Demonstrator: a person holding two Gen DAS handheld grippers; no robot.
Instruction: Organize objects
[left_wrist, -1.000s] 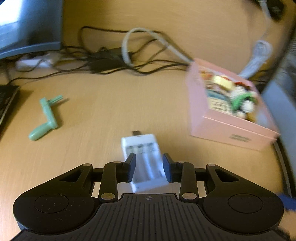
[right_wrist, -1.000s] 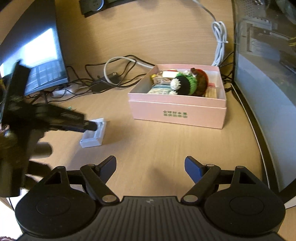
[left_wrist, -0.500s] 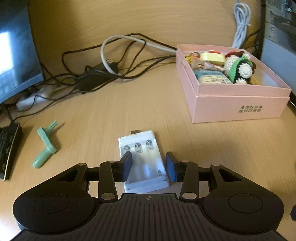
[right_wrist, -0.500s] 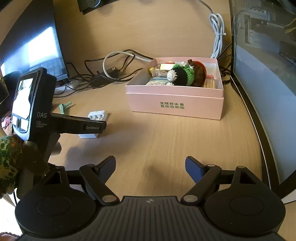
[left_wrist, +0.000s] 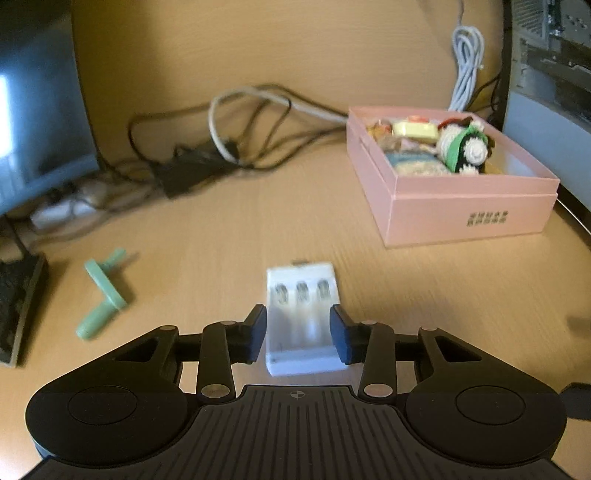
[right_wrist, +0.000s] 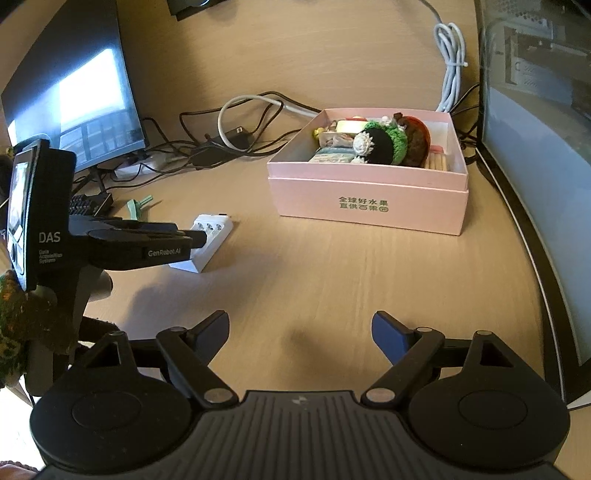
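Observation:
A white battery charger with three empty slots sits between the fingers of my left gripper, whose pads press its two sides. In the right wrist view the charger is at the left gripper's tip, low over the desk; I cannot tell if it touches the wood. A pink box with crocheted toys and small items stands to the right; it also shows in the right wrist view. My right gripper is open and empty above the bare desk, in front of the box.
A green plastic crank-shaped piece lies left of the charger. Tangled black and grey cables and a power strip run along the back. A monitor and keyboard stand at left, a computer case at right.
My left gripper's view has shifted from blurred and tilted to level, with the charger still between its fingers and the pink box nearer ahead. The right gripper has stayed open.

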